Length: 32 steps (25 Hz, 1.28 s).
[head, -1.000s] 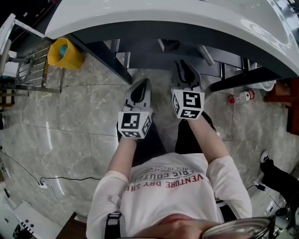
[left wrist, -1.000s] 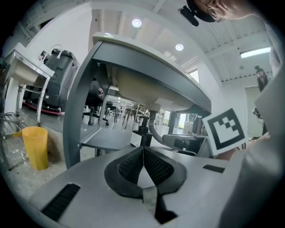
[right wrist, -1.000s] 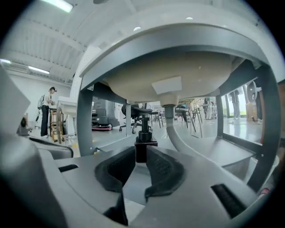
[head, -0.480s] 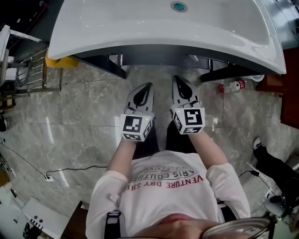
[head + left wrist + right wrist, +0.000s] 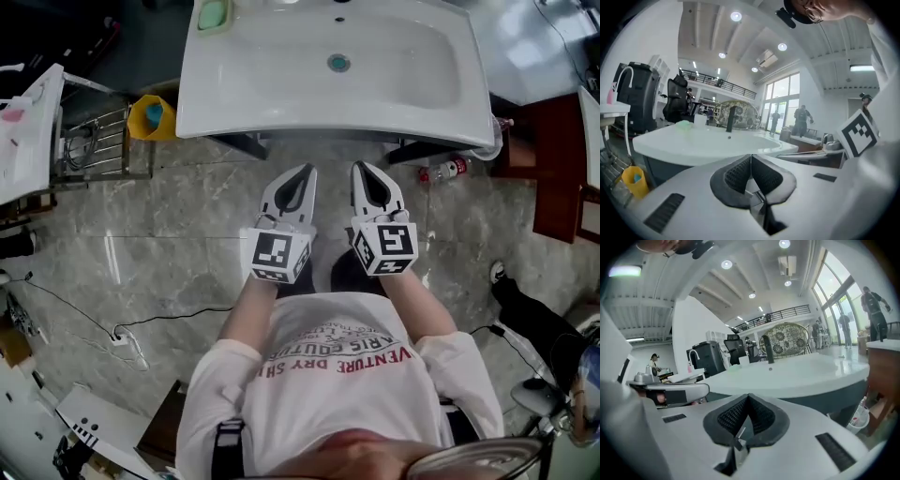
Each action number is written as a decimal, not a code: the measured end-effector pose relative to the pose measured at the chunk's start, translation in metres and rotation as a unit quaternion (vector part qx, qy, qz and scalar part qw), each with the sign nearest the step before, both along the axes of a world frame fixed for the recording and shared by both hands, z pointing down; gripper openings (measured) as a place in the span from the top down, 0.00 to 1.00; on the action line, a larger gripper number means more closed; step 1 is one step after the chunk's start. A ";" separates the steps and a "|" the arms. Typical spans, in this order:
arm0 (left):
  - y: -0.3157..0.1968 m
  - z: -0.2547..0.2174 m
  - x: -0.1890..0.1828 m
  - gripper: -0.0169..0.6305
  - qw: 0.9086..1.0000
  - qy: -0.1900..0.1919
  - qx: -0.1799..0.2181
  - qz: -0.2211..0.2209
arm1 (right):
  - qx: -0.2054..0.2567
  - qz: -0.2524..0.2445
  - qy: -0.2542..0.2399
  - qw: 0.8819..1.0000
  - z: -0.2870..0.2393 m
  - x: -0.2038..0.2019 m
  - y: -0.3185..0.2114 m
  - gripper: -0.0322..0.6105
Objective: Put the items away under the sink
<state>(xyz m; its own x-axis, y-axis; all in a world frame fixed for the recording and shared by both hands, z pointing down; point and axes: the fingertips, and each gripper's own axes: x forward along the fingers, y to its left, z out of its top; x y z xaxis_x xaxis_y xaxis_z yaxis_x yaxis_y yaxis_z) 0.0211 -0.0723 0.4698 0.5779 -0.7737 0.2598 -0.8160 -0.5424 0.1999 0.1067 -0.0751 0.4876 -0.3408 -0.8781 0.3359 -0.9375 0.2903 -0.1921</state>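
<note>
Clutter rings the white sink (image 5: 281, 108), which the head view shows from above with its drain (image 5: 338, 63) in the middle of an empty basin. A green soap-like piece (image 5: 213, 14) sits in a dish at the sink's back left corner. A yellow container (image 5: 141, 120) holding something blue stands on the floor just off the sink's front left corner, beside a metal rack (image 5: 94, 155). A clear bottle with a red cap (image 5: 441, 172) lies on the floor below the sink's front right corner, near a dark red wooden cabinet (image 5: 553, 169). A cable and power strip (image 5: 117, 336) lie on the marble floor, well apart from the sink on its left. Nothing stands between the grippers and the sink's front edge. The left gripper (image 5: 305, 171) and right gripper (image 5: 361, 169) are held side by side short of that edge, tips pointing at it. Each gripper view shows ribbed pads pressed together with nothing between them. The left gripper view shows a dark faucet (image 5: 730, 119) rising behind the basin. Shirt print reads upside down; "VENTURE" and "DRY" are legible. The bottle's label is too small to read.
</note>
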 end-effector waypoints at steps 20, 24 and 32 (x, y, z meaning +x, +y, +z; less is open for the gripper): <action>0.015 -0.241 0.013 0.94 0.998 0.031 0.045 -0.023 | 0.088 0.018 0.031 0.996 -0.252 0.034 0.016 0.91; 0.016 -0.249 0.010 0.94 0.998 0.024 0.054 -0.020 | 0.090 0.011 0.036 0.995 -0.254 0.027 0.016 0.91; 0.021 -0.250 0.009 0.94 0.998 0.018 0.054 -0.018 | 0.093 0.013 0.039 0.995 -0.260 0.026 0.016 0.91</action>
